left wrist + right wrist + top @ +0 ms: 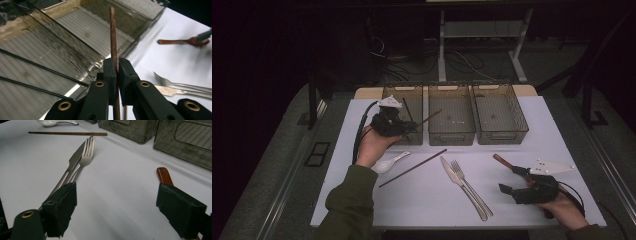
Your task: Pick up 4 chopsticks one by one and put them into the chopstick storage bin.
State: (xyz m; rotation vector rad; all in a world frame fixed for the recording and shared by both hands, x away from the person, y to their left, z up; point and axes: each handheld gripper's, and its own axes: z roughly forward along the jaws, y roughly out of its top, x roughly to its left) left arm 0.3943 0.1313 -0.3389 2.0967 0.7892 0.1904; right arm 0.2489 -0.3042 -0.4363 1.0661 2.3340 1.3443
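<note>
The left gripper (117, 65) is clamped on a thin brown wooden chopstick (113, 35), whose tip reaches ahead over the clear plastic bins (75, 37). Light, stiff and slim, it would likely pivot unless pinched near mid-length

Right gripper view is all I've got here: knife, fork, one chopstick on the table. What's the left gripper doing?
Observer: The left gripper is shut on a second brown chopstick.
Operator: Where is it holding that?
Observer: In the high view it is at the near end of the leftmost bin, one of three in a row.
Operator: And the brown handle in front of me, what does it belong to?
Observer: It looks like a wooden spoon; the left gripper view shows its wider end lying on the table.
</note>
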